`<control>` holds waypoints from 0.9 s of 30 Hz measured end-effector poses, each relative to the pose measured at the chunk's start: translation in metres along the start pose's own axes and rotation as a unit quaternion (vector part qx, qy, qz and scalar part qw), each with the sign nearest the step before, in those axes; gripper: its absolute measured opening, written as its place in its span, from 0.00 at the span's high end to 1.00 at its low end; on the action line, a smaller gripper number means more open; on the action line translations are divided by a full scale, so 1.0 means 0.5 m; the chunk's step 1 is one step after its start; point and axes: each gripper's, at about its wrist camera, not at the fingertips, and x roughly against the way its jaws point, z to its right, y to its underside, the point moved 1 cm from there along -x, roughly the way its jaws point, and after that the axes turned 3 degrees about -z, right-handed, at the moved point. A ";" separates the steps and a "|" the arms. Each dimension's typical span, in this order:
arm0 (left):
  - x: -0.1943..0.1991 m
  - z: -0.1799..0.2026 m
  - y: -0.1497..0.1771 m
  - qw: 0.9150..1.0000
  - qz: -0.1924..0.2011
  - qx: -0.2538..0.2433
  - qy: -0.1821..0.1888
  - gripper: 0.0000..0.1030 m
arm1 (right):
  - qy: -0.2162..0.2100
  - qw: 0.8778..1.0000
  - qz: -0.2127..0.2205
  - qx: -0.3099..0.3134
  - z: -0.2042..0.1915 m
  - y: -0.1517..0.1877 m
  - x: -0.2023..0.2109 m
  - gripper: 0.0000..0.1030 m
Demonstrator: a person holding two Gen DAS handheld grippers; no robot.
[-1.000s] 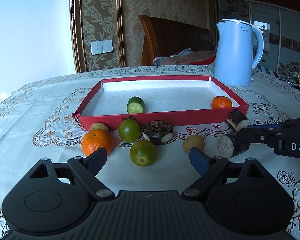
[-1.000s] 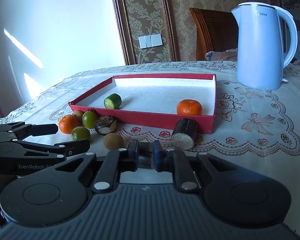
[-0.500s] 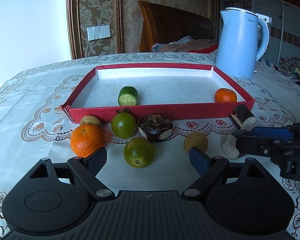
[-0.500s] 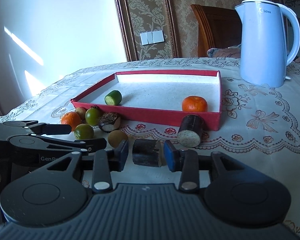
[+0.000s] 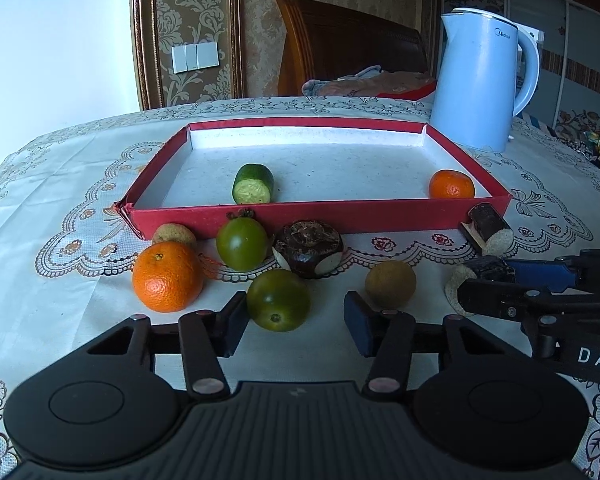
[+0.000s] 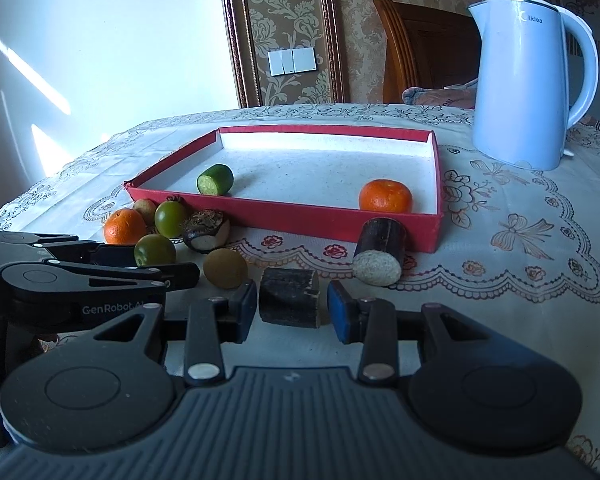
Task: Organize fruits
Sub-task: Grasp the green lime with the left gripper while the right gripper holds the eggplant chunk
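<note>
left gripper (image 5: 296,316) closing around green tomato (image 5: 278,300), not yet pinching | right gripper (image 6: 292,312) spread astride dark cane piece (image 6: 290,302), untouched | both lined up for red tray (image 5: 320,220)

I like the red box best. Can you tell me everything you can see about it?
The red box is a shallow, open, rectangular tray, seemingly cardboard, red outside with a pale speckled floor. It lies flat on the lace tablecloth, before a blue kettle. Its near left corner looks split. Inside lie a cucumber piece and a small orange. Several fruits lie close against its front wall.
</note>
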 end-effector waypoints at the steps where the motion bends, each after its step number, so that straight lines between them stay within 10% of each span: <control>1: 0.000 0.000 0.000 1.000 0.000 0.000 -0.002 0.53 | 0.000 1.000 -0.002 0.001 -0.001 0.000 -0.002 0.66; 27: 0.003 0.009 0.001 0.998 0.010 0.009 -0.056 0.71 | 0.001 1.000 -0.002 -0.009 -0.002 0.003 -0.005 0.70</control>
